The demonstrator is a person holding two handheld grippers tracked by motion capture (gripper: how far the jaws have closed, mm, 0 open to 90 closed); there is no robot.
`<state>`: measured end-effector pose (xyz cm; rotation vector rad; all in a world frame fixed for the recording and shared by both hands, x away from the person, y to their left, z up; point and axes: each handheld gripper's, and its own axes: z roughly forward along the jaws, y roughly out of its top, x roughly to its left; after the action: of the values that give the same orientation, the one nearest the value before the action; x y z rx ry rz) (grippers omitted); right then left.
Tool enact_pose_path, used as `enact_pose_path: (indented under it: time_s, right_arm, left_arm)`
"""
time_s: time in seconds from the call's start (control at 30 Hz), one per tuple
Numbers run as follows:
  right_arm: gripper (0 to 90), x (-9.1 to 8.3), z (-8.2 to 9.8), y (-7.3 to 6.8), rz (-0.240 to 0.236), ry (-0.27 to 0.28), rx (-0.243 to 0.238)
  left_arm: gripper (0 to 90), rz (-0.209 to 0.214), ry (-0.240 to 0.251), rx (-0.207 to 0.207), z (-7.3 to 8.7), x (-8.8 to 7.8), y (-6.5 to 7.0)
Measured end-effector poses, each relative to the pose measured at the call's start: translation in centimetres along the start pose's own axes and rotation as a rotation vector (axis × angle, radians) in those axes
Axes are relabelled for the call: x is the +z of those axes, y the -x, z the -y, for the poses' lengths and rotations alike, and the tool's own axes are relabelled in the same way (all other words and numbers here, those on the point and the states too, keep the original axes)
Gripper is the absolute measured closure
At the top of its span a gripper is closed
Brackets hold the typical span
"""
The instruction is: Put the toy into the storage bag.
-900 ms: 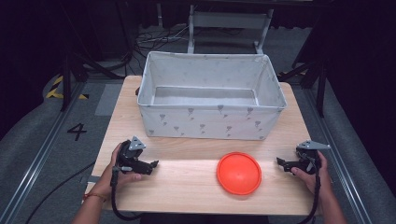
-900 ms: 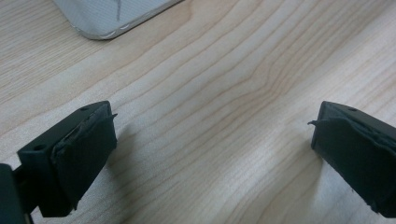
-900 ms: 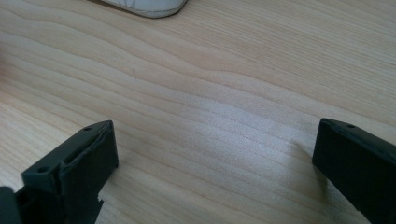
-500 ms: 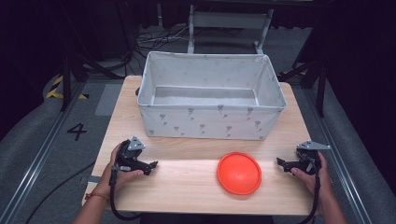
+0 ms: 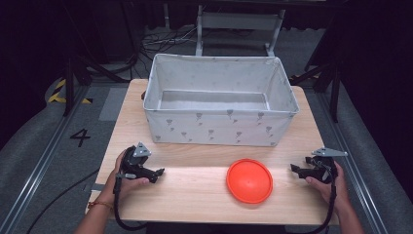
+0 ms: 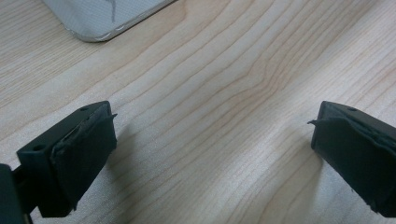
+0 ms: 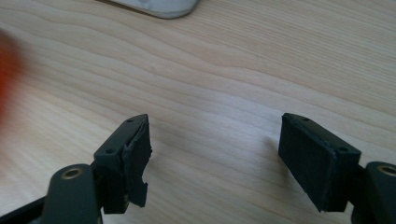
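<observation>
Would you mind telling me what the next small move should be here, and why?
Probably slide the right gripper toward the orange disc. Both grippers rest open and empty on the table, the disc lies flat closer to the right one, and the fabric bin behind it looks empty.

The left gripper (image 6: 212,154) holds its two black jaws wide apart just above the pale wooden table (image 6: 224,88), a grey fabric bin's corner (image 6: 100,16) at far left.
</observation>
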<state>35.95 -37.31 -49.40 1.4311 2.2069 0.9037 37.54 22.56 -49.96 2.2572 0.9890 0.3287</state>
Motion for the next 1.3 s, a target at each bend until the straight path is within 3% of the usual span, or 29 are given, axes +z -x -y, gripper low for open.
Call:
enact_pose_path:
  time_s: [0.07, 0.1, 0.13, 0.27, 0.5, 0.7, 0.8, 1.13, 1.3]
  right_arm:
    - [25.5, -0.5, -0.4, -0.6, -0.008, 0.015, -0.021]
    - [23.9, -1.1, -1.0, -1.2, -0.043, 0.048, -0.029]
    - [23.9, -1.1, -1.0, -1.2, -0.043, 0.048, -0.029]
    - [27.0, -2.0, -2.1, -3.2, -0.118, 0.089, -0.047]
    - [25.1, -2.0, -3.3, -7.0, -0.21, 0.098, -0.136]
    - [23.3, -0.3, -3.4, -9.6, -0.255, 0.042, -0.21]
    - [22.6, 0.6, -3.2, -10.2, -0.26, 0.007, -0.249]
    - [21.3, 2.8, -2.9, -10.8, -0.289, -0.065, -0.286]
    - [16.8, 3.0, -2.8, -10.8, -0.293, -0.069, -0.288]
  left_arm:
    - [0.4, 0.0, 0.0, 0.0, 0.0, 0.0, 0.0]
    - [0.4, 0.0, -0.001, 0.0, 0.0, 0.0, 0.0]
    - [0.4, 0.0, 0.0, 0.0, 0.0, 0.0, 0.0]
    - [0.4, 0.0, 0.0, 0.0, 0.0, 0.0, 0.0]
    - [0.4, -0.003, 0.0, -0.006, 0.0, 0.0, 0.0]
    - [0.4, -0.003, 0.0, -0.006, 0.0, 0.0, 0.0]
    - [0.3, -0.006, -0.002, -0.006, 0.0, 0.0, 0.0]
    - [0.3, -0.004, -0.001, -0.006, 0.0, 0.0, 0.0]
    - [0.3, -0.007, -0.001, -0.001, 0.0, 0.0, 0.0]
